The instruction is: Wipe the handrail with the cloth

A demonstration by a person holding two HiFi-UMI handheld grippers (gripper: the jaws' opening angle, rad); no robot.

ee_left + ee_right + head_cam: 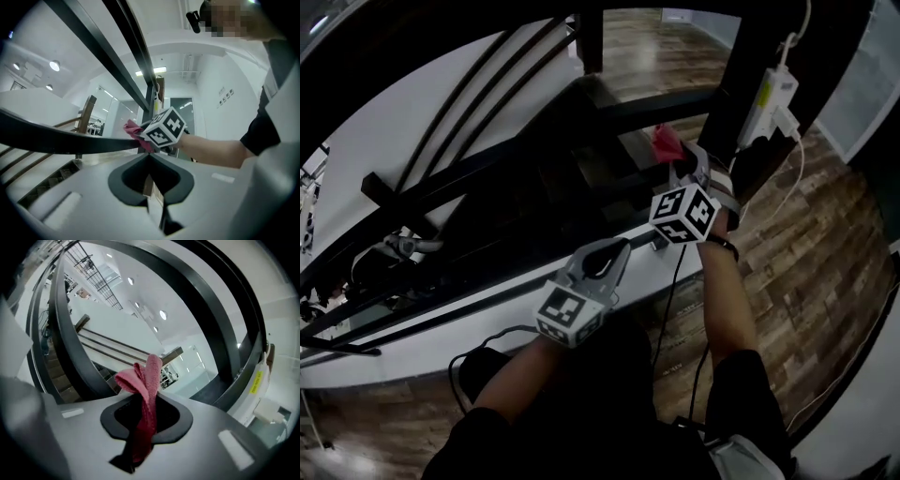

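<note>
Here the right gripper (146, 397) is clamped on a red cloth (145, 376). The cloth is a soft, nubby terry fabric, pinched into a narrow strip between the jaws and bunched into loose folds above them. In the head view that gripper (675, 164) reaches forward at the end of a bare forearm. Its black-and-white marker cube (684, 214) faces up, and the cloth (666, 142) shows as a small crumpled red tuft at its tip. From the left gripper view the cloth (133, 131) lies against the near end of the handrail (61, 138), a smooth, dark, flat-topped bar that runs off to the left.

The left gripper (149, 155) has its grey jaws drawn together, tips meeting above a teardrop-shaped opening, with nothing held between them. In the head view it (619, 248) hangs lower and nearer the body, apart from the cloth, just beside the pale edge below the railing.

Thin dark rails (487, 75) slant in parallel behind the handrail (441, 169), against a plain white wall. A white adapter box (773, 94) with a trailing white cable hangs on the dark post to the right. Below lies a wood-plank floor (787, 262) with a mottled brown grain.
</note>
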